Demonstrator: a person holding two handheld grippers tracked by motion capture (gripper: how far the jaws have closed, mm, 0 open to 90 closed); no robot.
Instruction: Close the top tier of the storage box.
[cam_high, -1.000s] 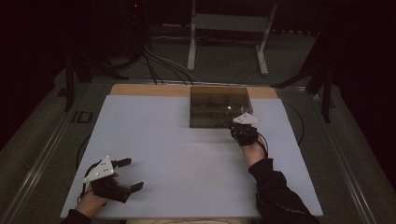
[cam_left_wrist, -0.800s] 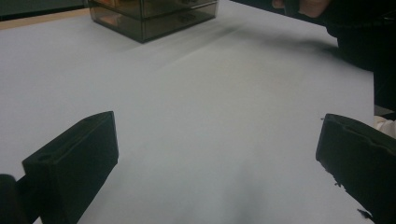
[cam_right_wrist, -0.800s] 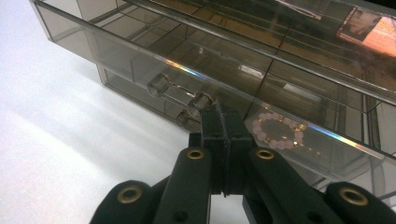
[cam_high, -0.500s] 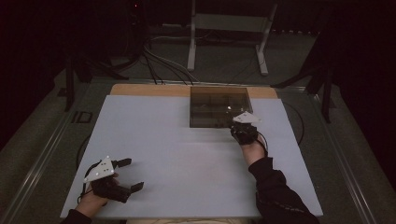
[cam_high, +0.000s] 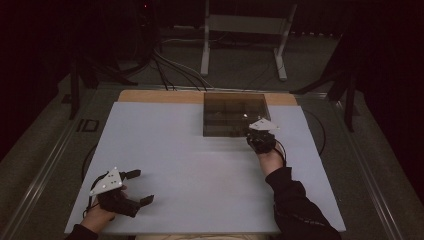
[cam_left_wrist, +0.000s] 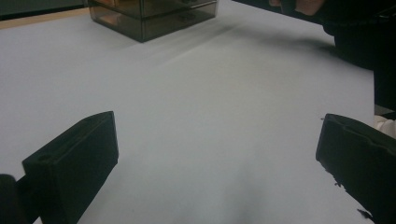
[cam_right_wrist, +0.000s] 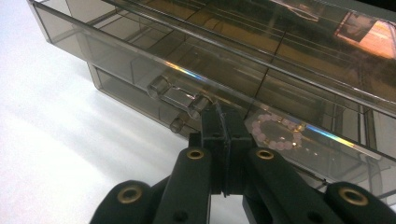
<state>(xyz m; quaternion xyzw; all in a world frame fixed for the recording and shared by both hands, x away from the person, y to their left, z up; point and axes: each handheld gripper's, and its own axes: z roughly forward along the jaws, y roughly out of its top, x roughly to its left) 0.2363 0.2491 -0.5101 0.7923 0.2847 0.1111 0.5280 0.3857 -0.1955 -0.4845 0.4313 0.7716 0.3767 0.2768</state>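
A smoky transparent drawer box (cam_high: 232, 112) stands at the far middle of the white table (cam_high: 200, 165). My right gripper (cam_high: 256, 135) is at its front right corner. In the right gripper view its jaws (cam_right_wrist: 223, 116) are pressed together, their tip against the right end of a clear drawer handle (cam_right_wrist: 180, 98); I cannot tell whether they pinch it. A pink bead bracelet (cam_right_wrist: 275, 133) lies inside the drawer just behind the jaws. My left gripper (cam_high: 140, 187) rests near the front left, open, with nothing between its fingers (cam_left_wrist: 215, 130).
The drawer box (cam_left_wrist: 149, 18) shows far off in the left gripper view, with the person's right hand and dark sleeve (cam_left_wrist: 355, 28) at the upper right. A wooden strip (cam_high: 160, 96) edges the table's far side. Cables and a metal stand (cam_high: 245, 30) are on the floor beyond.
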